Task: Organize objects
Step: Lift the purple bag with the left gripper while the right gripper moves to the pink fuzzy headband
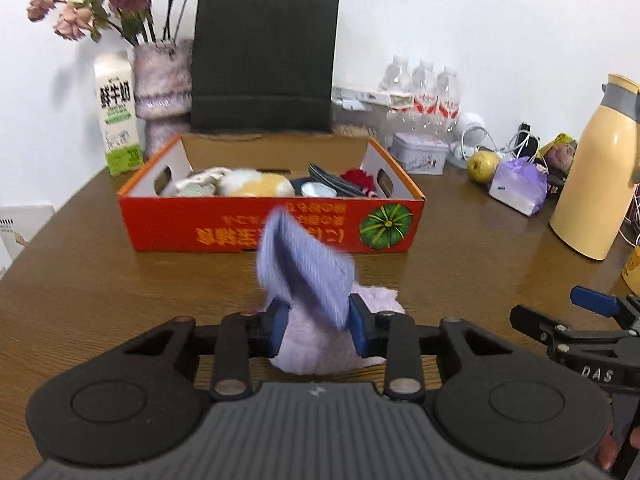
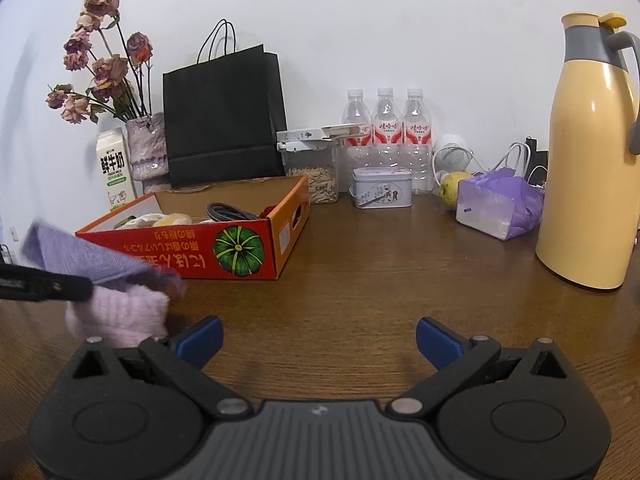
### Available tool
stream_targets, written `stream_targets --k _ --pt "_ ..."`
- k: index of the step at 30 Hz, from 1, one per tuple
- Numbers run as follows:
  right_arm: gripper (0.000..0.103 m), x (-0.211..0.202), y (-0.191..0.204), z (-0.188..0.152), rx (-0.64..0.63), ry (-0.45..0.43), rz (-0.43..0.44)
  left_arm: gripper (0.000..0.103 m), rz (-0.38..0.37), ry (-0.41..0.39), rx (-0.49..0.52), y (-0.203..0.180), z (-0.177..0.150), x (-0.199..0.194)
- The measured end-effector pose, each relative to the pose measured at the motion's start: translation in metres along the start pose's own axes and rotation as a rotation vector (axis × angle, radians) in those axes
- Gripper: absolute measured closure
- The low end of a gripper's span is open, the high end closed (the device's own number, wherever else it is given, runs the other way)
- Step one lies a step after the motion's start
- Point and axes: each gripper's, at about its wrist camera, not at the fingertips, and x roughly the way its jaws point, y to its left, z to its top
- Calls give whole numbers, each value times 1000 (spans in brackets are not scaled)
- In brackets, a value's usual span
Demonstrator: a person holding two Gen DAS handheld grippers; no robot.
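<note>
The left hand-held gripper (image 1: 318, 326) is closed narrowly on a folded purple knit cloth (image 1: 308, 264), in front of the orange cardboard box (image 1: 272, 228) on the counter (image 1: 80, 280). The cloth's long axis tilts up and away toward the box; its paler lower end hangs down. The box holds a plush toy (image 1: 256, 184), a small cup (image 1: 316, 190) and dark cables (image 1: 332, 178). The right hand-held gripper (image 2: 319, 340) stands wide, holding nothing.

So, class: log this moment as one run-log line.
left gripper: shut on purple knit cloth | right gripper: open, empty | orange box: behind cloth
</note>
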Motion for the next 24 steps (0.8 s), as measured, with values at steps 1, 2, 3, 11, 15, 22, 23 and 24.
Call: stream_targets --k 1,2,3,11,15,22,23,24 --pt "0 1 0 0 0 3 -2 79 5 -2 3 3 -1 -1" --pt "0 1 0 0 -1 6 -4 80 5 2 3 5 -3 -2" --pt "0 2 0 -1 -1 10 -6 81 1 8 3 8 -6 -2" --pt "0 7 1 -2 -5 33 -23 24 10 30 -8 33 -26 -16" --pt "0 8 2 -3 -14 35 -32 0 21 -6 -6 41 -16 -26" --pt "0 8 1 -2 -8 35 -43 0 -31 -80 30 34 36 -36" --pt "0 8 1 -2 -9 36 -42 0 -41 -88 40 30 41 -37" --pt "0 8 1 -2 -10 37 -41 0 -52 -93 51 27 45 -39"
